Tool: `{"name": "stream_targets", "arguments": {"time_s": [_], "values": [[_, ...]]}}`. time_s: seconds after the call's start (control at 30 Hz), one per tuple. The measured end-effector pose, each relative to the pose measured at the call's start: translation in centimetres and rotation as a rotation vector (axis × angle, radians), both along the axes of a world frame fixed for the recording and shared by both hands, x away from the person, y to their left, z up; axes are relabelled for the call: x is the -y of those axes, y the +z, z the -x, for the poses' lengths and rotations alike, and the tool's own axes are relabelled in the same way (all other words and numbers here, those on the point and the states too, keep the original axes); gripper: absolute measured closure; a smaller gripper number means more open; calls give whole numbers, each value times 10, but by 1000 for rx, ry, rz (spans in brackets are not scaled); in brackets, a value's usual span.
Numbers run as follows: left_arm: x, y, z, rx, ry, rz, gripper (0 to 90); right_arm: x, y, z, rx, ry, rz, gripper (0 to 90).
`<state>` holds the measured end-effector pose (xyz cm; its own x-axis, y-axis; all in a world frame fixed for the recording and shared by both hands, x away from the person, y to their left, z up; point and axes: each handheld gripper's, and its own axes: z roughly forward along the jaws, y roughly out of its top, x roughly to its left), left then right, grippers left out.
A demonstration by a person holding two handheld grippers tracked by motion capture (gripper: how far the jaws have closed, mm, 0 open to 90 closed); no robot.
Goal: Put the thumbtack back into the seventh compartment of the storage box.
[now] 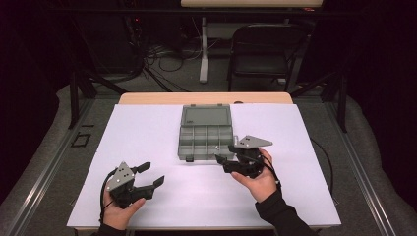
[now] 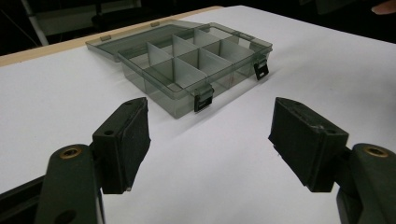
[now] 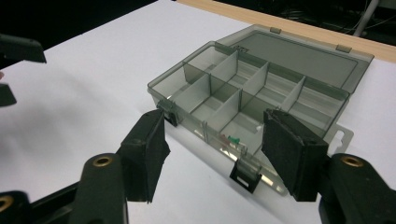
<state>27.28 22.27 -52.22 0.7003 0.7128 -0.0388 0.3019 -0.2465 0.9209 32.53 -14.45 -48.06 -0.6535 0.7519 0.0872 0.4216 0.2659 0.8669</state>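
A smoky plastic box (image 1: 205, 135) sits near the middle of the worktop (image 1: 147, 196), toward its far edge, with the lid folded flat behind it and the divided compartments exposed. One front compartment holds a few small bits, green and red (image 3: 232, 139); the rest look empty.

The right hand-held gripper (image 1: 225, 162) hovers just off the box's near right corner, jaws spread with nothing between them. The left hand-held gripper (image 1: 153, 175) rests toward the near left corner of the worktop, well apart from the box, also spread and empty.

The main risk is the right one's closeness to the box: a careless sweep could knock the light box askew or snag a dangling front latch (image 3: 245, 173). Reaching in at a poor angle could catch a thin divider and flick the small bits out onto the worktop.
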Motion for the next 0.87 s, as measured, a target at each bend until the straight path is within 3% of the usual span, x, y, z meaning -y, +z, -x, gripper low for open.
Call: {"name": "stream_targets", "arguments": {"time_s": [0.23,0.43,0.53,0.73,0.87], "values": [[0,0,0,3,-2,-4,282,13,-12,21,19,-15,-5,372],[0,0,0,0,1,-1,282,19,-19,40,69,-24,80,368],[0,0,0,0,1,-2,282,21,-23,47,61,-17,88,366],[1,-1,-1,-2,1,1,282,26,-29,55,66,-29,72,370],[0,-1,-1,-5,3,3,282,34,-35,55,54,-50,6,367]]}}
